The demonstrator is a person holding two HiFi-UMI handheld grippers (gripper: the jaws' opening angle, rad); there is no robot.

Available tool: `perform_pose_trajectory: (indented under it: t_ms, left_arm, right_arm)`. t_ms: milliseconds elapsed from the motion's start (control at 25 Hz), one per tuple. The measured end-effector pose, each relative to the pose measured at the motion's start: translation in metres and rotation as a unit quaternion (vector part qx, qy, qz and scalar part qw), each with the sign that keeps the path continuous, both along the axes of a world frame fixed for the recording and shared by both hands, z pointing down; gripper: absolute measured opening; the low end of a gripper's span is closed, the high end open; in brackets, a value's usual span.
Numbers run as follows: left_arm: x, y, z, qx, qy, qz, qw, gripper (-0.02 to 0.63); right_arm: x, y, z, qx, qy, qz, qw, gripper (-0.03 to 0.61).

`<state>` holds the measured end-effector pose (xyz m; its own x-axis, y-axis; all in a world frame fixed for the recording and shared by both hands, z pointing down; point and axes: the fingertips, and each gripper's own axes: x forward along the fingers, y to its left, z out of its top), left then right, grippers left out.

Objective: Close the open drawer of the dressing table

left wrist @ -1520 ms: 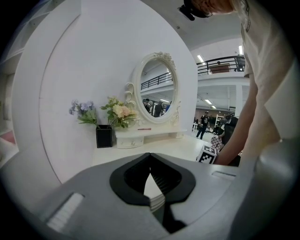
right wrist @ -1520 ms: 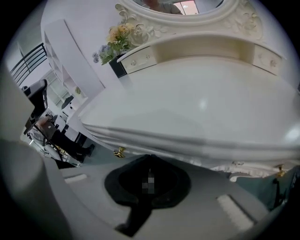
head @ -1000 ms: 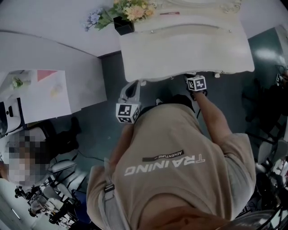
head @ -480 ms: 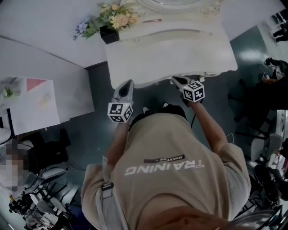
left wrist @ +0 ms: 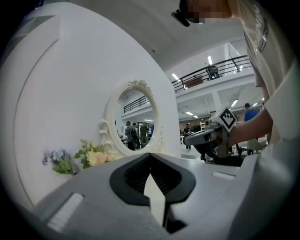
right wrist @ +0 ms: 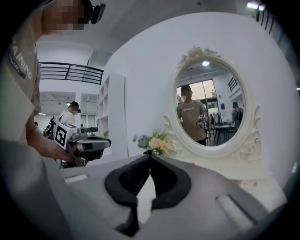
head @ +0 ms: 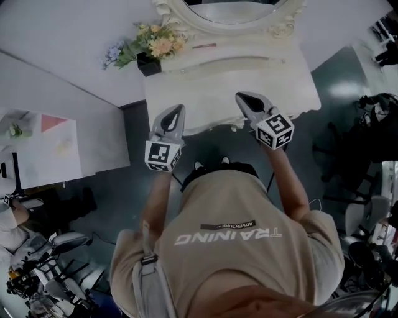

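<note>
The white dressing table (head: 230,87) stands against the wall, its oval mirror (head: 233,9) at the top of the head view. No drawer front shows under the table top's front edge. My left gripper (head: 177,109) is held over that front edge at the left, shut and empty. My right gripper (head: 240,97) is over the edge at the right, also shut on nothing. In the left gripper view the jaw tips (left wrist: 150,154) meet, with the mirror (left wrist: 133,122) beyond. In the right gripper view the tips (right wrist: 150,154) touch below the mirror (right wrist: 208,105).
A flower pot (head: 152,46) sits on the table's back left corner. A white desk (head: 50,143) stands to the left. Chairs and equipment (head: 373,124) crowd the right side, and more gear (head: 43,279) lies at the lower left.
Both grippers have come up from below the table's front edge to above it, jaws pointing at the mirror. The table sits higher and smaller in the head view.
</note>
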<state>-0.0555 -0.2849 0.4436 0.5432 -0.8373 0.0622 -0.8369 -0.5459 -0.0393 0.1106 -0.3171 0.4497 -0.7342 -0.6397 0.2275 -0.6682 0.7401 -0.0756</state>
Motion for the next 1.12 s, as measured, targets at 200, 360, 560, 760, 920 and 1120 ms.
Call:
perform_pose_trajectory:
  t_ms: [200,360,560,760,920,1120]
  left_arm:
    - [0.023,0.000,-0.033,0.007,0.001,0.012,0.9999,0.006]
    - [0.031,0.004,-0.051,0.012,-0.001,0.007,0.9999,0.006]
    - [0.027,0.007,-0.061,0.025,-0.009,0.000,0.9996,0.006]
    - [0.018,0.030,-0.048,0.008,0.009,-0.023,0.9997,0.006]
    - [0.015,0.045,-0.036,-0.002,0.013,-0.032,0.9994,0.006]
    - [0.014,0.060,-0.012,-0.039,0.022,-0.043,0.9981,0.006]
  right_arm:
    - [0.023,0.010,-0.053,0.059,-0.031,0.005,0.998,0.005]
    - [0.038,0.010,-0.063,0.092,-0.018,0.013,0.996,0.005]
    - [0.040,0.013,-0.059,0.091,-0.023,0.013,0.995,0.005]
    - [0.033,0.024,-0.048,0.072,-0.007,-0.003,0.997,0.005]
    - [0.027,0.035,-0.042,0.076,0.017,-0.016,0.997,0.005]
    - [0.030,0.047,-0.034,0.066,0.023,-0.016,0.997,0.005]
